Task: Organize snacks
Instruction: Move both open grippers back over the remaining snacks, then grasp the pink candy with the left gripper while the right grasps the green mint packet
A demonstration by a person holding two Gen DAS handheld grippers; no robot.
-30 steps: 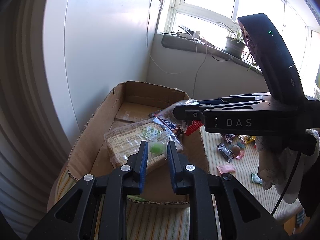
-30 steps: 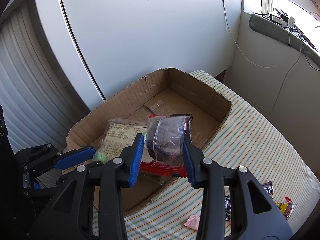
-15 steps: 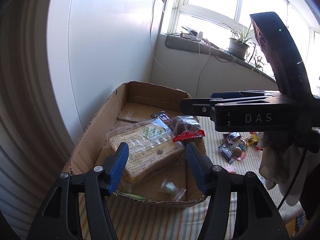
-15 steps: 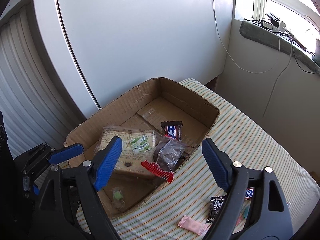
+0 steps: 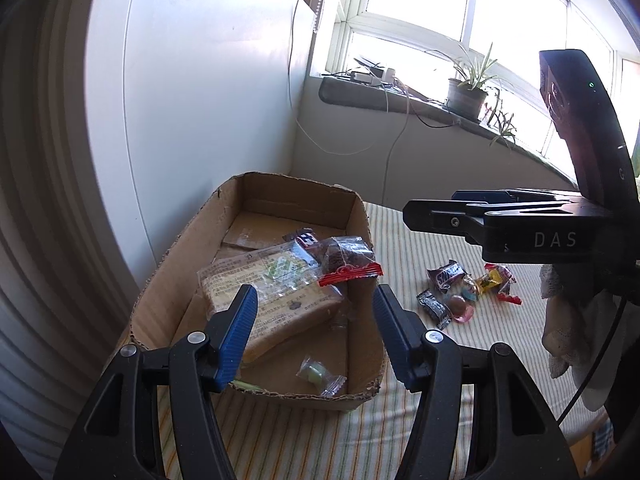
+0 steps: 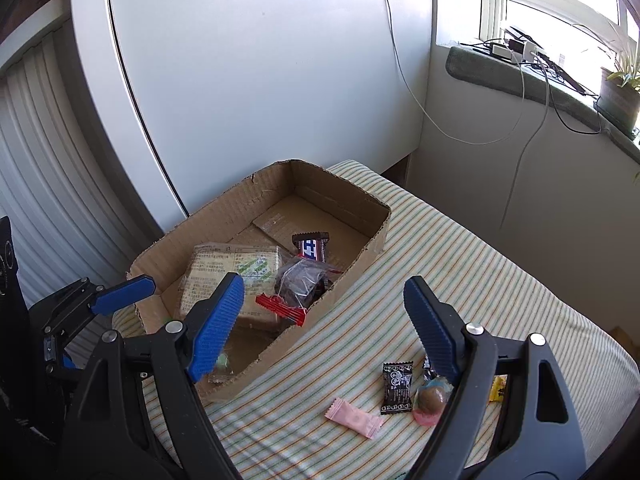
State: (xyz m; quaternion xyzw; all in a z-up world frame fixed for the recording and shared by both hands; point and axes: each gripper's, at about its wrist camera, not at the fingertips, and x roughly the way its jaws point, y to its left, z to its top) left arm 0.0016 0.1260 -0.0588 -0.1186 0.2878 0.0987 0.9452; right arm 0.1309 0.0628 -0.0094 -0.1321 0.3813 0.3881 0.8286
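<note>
A cardboard box [image 5: 292,196] [image 6: 260,204] on the striped cloth holds a flat cracker pack [image 5: 260,284] [image 6: 236,268], a clear bag of dark snack with a red seal [image 5: 346,258] [image 6: 304,280], a small chocolate bar [image 5: 306,238] [image 6: 311,245] and a green wrapped candy [image 5: 316,372] [image 6: 221,360]. My left gripper [image 5: 313,300] hangs open over the box's near end with nothing between its fingers. My right gripper [image 6: 324,288] is open too, over the box's right wall and the cloth, and holds nothing. Loose on the cloth lie a pink sachet [image 6: 354,418], a black sachet [image 6: 396,388] [image 5: 432,306] and a mini chocolate bar [image 5: 452,276].
A white wall panel rises just behind the box, with blinds to its left. Cables hang down from a windowsill [image 5: 400,98] that carries a potted plant [image 5: 466,98]. A round candy [image 6: 432,400] and a yellow wrapper [image 5: 494,280] lie among the loose snacks. A gloved hand [image 5: 568,320] holds the right gripper.
Both grippers opened. The left let go of the green candy, which now lies in the box's front. The right dropped the dark snack bag into the box and drew back to the right.
</note>
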